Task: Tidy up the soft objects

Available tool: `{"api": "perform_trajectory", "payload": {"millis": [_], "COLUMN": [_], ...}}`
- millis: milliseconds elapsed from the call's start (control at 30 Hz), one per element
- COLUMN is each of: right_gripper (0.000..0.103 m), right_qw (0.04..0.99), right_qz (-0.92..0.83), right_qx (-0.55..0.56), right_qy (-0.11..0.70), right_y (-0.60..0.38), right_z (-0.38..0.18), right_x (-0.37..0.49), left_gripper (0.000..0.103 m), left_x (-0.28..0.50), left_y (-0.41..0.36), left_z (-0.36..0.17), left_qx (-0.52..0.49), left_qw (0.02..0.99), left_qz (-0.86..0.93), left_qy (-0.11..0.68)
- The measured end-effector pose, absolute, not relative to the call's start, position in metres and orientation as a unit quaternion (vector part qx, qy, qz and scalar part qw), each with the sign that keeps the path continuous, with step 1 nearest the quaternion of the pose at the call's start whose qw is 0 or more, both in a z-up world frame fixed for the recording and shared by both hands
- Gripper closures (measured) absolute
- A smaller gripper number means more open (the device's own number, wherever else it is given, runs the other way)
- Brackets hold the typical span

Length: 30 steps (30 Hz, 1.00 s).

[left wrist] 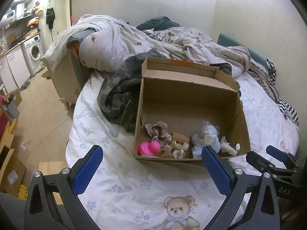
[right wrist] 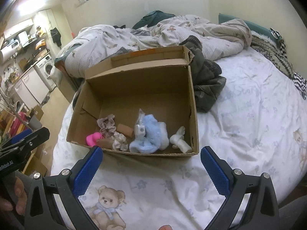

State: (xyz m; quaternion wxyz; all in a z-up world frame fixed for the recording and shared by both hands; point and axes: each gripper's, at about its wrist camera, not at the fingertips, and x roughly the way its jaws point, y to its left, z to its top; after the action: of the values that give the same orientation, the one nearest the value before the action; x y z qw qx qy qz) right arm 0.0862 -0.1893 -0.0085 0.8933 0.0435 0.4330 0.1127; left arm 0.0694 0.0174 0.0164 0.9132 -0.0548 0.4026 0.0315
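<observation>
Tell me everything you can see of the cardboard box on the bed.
The cardboard box is plain brown corrugated board, open, its lid flap folded back toward the rumpled duvet. It sits flat on the white bedsheet, with dark clothing against its far side. Inside, bunched along the near wall, lie a pink toy, scrunchies, a blue fluffy item and a white cloth piece.

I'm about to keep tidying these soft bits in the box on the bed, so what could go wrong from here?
1. The open brown cardboard box sits on a soft white bedsheet; pressing on it might tip it.
2. The fluffy light-blue plush touches a clear plastic packet, so grabbing one could drag the other.
3. The pink rubber toy sits tight against the near wall, awkward for the open left gripper.
</observation>
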Motion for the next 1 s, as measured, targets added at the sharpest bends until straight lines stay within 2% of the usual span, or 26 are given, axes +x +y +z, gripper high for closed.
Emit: {"api": "perform_trajectory", "payload": {"millis": [1000], "right_gripper": [0.0], "right_qw": [0.904], "right_qz": [0.104], "right_qx": [0.046], "right_qy": [0.412], "right_y": [-0.191], "right_z": [0.001], "right_x": [0.088], "left_gripper": [0.0], "left_x": [0.074], "left_y": [0.011], "left_z": [0.011], "left_qx": [-0.057], "left_qw": [0.904], "left_qz": [0.026], "left_qy": [0.423]}}
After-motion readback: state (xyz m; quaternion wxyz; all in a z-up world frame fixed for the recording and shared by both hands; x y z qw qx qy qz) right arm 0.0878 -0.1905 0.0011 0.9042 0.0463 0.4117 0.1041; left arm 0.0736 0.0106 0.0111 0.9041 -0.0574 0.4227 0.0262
